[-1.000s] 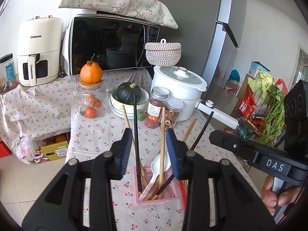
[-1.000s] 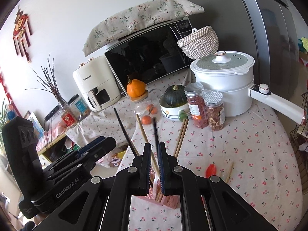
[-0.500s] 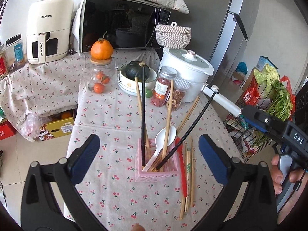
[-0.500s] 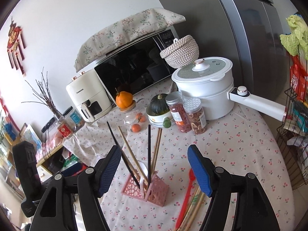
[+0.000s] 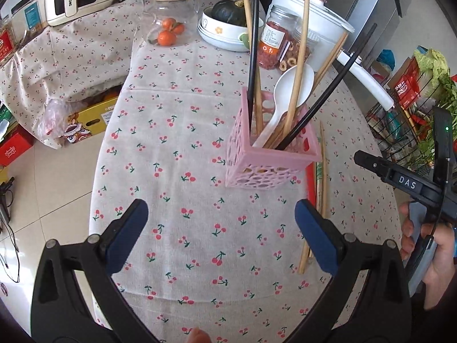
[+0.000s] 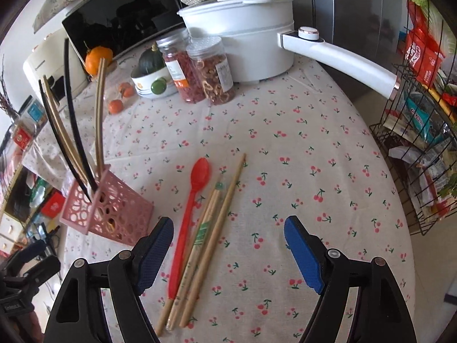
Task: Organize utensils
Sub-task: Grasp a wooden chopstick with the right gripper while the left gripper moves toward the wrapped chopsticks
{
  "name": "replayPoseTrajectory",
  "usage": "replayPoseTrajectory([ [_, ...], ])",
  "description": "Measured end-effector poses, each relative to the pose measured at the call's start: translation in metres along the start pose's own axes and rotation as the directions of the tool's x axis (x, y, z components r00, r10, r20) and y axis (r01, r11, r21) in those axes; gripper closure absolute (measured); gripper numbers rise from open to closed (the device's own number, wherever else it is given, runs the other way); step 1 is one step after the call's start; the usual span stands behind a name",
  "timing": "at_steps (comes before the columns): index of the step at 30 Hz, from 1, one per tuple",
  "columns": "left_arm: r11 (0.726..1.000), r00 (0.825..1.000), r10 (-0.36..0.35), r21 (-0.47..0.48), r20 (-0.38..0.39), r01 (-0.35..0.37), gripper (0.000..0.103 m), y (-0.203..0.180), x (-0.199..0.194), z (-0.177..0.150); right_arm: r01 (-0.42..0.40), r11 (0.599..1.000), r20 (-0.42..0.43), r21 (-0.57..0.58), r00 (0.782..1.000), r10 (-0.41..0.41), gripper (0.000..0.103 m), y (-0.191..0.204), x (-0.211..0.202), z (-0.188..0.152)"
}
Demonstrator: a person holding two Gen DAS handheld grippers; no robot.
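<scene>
A pink perforated holder (image 5: 271, 157) (image 6: 114, 214) stands on the cherry-print tablecloth with black and wooden chopsticks (image 5: 252, 45) and a white spoon (image 5: 291, 91) upright in it. To its right lie a red spoon (image 6: 188, 214) and several wooden chopsticks (image 6: 217, 234) flat on the cloth. My left gripper (image 5: 221, 228) hangs wide open over bare cloth in front of the holder, nothing between its fingers. My right gripper (image 6: 228, 245) is open, its jaws still opening, above the near ends of the loose chopsticks and the red spoon, not touching them.
At the table's back stand a white pot with a long handle (image 6: 337, 57), two jars (image 6: 208, 71), a bowl with a green squash (image 5: 225, 25) and a glass jar of oranges (image 5: 168, 25). A wire rack (image 6: 422, 143) of groceries stands right of the table.
Both grippers let go of the chopsticks in the holder, opened wide and dropped toward the table while tilting downward. The right one now looks at the loose utensils.
</scene>
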State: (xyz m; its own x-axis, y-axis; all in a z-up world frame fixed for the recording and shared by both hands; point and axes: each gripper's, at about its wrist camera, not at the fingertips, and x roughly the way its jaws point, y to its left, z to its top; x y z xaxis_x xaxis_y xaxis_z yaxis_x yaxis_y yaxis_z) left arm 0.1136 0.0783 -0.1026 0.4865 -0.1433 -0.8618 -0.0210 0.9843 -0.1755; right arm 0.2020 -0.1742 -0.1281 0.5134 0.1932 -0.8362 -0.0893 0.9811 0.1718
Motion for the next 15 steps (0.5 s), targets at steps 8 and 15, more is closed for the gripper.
replayPoseTrajectory([
  [8, 1.000, 1.000, 0.006, 0.026, -0.003, -0.006, 0.001, -0.004, 0.002, -0.002, 0.051, 0.998, -0.061, -0.023, 0.997, -0.053, 0.025, -0.005, 0.044, 0.000],
  [15, 0.999, 0.999, 0.033, 0.033, 0.014, -0.033, 0.001, -0.002, 0.003, -0.001, 0.026, 1.000, -0.110, -0.013, 0.994, -0.027, 0.058, 0.000, 0.069, 0.006],
])
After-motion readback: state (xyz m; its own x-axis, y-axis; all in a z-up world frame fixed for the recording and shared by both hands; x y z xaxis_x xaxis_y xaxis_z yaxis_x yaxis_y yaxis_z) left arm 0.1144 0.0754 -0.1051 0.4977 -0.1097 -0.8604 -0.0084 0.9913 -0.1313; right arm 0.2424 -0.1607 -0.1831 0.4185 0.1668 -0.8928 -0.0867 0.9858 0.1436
